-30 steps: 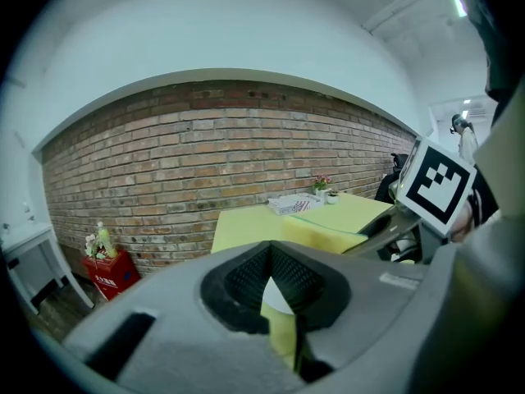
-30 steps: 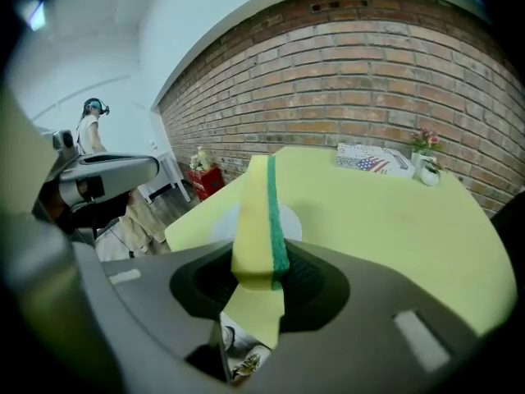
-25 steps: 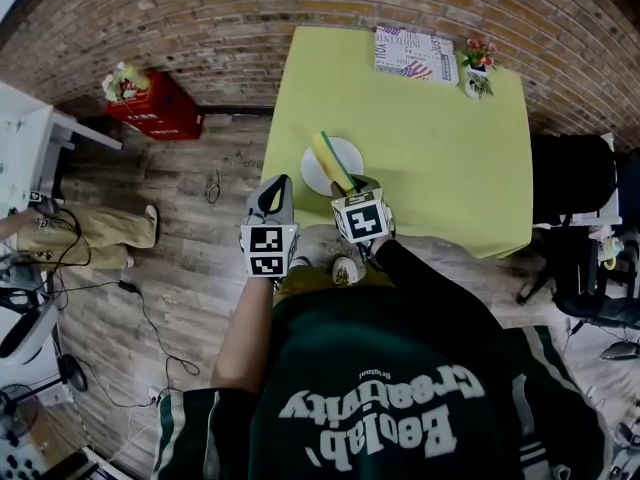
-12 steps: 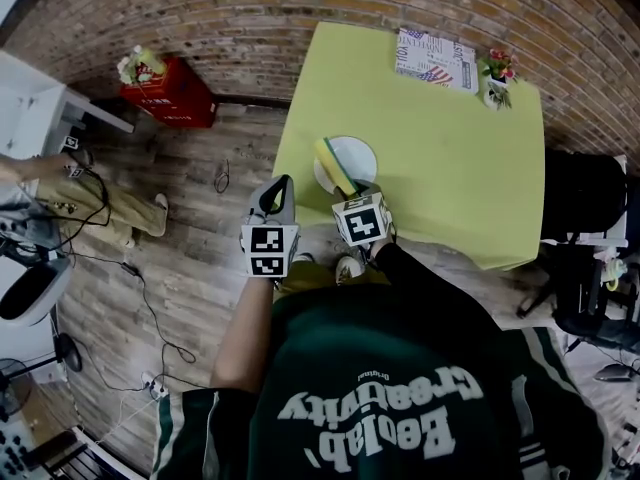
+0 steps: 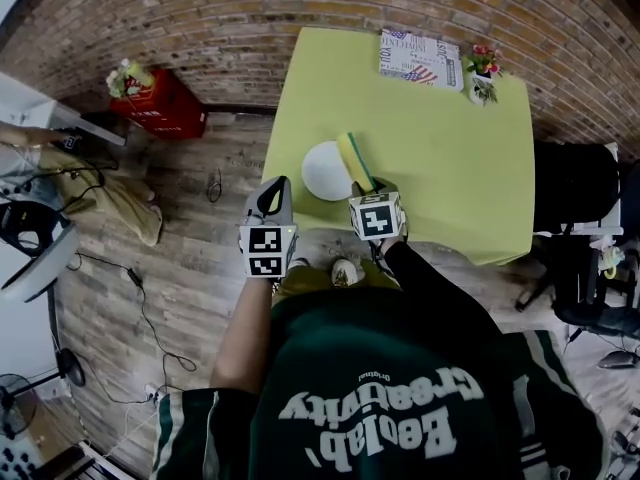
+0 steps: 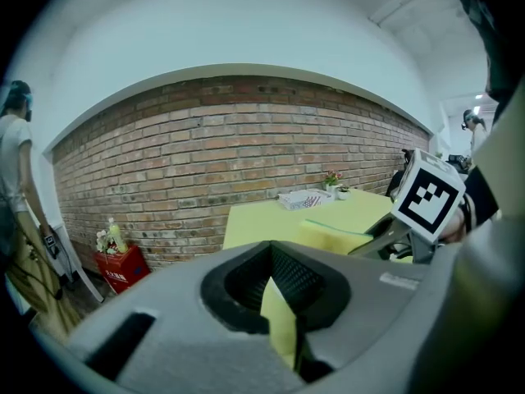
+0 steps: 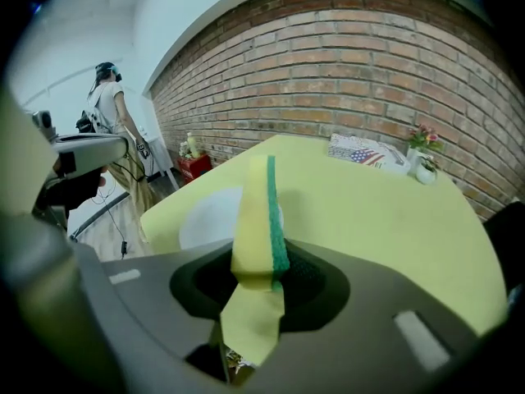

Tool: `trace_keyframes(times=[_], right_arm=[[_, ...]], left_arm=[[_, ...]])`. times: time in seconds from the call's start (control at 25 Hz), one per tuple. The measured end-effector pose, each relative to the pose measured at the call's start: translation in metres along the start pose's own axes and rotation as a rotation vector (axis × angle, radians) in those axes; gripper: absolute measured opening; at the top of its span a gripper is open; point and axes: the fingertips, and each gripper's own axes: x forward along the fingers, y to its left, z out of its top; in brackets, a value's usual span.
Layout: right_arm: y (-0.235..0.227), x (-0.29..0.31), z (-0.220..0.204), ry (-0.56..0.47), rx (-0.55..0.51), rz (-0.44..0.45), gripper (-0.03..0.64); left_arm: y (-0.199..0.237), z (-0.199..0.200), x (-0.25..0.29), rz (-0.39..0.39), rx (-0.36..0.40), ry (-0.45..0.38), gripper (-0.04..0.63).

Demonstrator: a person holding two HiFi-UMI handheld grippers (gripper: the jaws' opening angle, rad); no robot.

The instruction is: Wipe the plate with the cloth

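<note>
A white plate (image 5: 322, 172) lies near the front left corner of the yellow-green table (image 5: 450, 138). My right gripper (image 5: 366, 184) is shut on a yellow sponge cloth with a green edge (image 5: 354, 160), which stands on edge at the plate's right rim. In the right gripper view the sponge cloth (image 7: 257, 220) sticks up out of the jaws, with the plate (image 7: 210, 215) behind it to the left. My left gripper (image 5: 275, 192) hangs off the table's left front corner, jaws together and holding nothing. The left gripper view shows the sponge cloth (image 6: 338, 236) to the right.
A printed book (image 5: 418, 56) and a small flower pot (image 5: 480, 70) sit at the table's far edge, against the brick wall. A red crate (image 5: 160, 108) stands on the floor at left. A black chair (image 5: 575, 183) stands right of the table. A person (image 7: 115, 130) stands at far left.
The right gripper has carried the sponge cloth from over the plate's middle to its right rim. The left gripper has stayed put. My head view has shifted a little.
</note>
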Motion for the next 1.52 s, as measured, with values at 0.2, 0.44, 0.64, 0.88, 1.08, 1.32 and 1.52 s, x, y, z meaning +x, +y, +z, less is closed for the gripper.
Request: trace_keyframes(times=[0.2, 0.44, 0.64, 0.88, 1.08, 1.32, 1.52], right_arm=[[-0.021, -0.003, -0.004, -0.009, 0.005, -0.036, 0.137], [-0.023, -0.003, -0.007, -0.004, -0.015, -0.028, 0.137], [-0.01, -0.009, 0.004, -0.053, -0.019, 0.023, 0.137], [0.032, -0.016, 0.018, -0.086, -0.013, 0.142, 0.137], [0.073, -0.015, 0.008, -0.052, -0.119, 0.225, 0.138], [0.084, -0.006, -0.019, 0.053, -0.156, 0.242, 0.138], [0.082, -0.007, -0.018, 0.046, -0.139, 0.216, 0.138]], left_arm=[[-0.006, 0.012, 0.009, -0.016, 0.001, -0.008, 0.003], [-0.016, 0.018, 0.016, -0.032, 0.013, -0.008, 0.003], [-0.014, 0.016, 0.016, -0.024, 0.023, 0.0, 0.003], [-0.015, 0.011, 0.011, -0.015, 0.025, 0.011, 0.003], [-0.011, 0.011, 0.006, 0.0, 0.026, 0.016, 0.003], [-0.008, 0.008, -0.001, 0.016, 0.021, 0.02, 0.003], [-0.005, 0.005, -0.007, 0.014, 0.018, 0.019, 0.003]])
